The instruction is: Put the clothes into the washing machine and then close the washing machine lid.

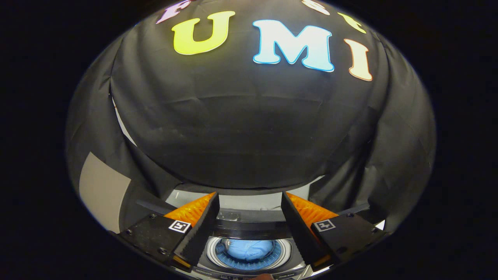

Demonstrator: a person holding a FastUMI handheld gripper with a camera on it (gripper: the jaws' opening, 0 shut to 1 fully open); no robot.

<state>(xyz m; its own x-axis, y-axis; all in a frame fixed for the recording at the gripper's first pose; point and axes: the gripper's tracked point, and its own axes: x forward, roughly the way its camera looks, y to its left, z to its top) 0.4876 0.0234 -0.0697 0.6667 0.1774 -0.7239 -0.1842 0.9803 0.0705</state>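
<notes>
A small top-loading washing machine (pixel 249 233) sits below and between my fingers. Its round drum is uncovered, and a light blue piece of clothing (pixel 249 249) lies bunched inside it. The lid (pixel 251 212) stands raised at the back of the drum, a dark panel just beyond the opening. My gripper (pixel 249 200) hovers above the machine, open, with nothing between its fingers. The fingers frame the drum on either side without touching it.
Black booth cloth hangs close behind the machine and wraps round both sides. A pale grey panel (pixel 102 190) shows at the left where the cloth ends. A strip of white surface (pixel 249 201) runs behind the machine.
</notes>
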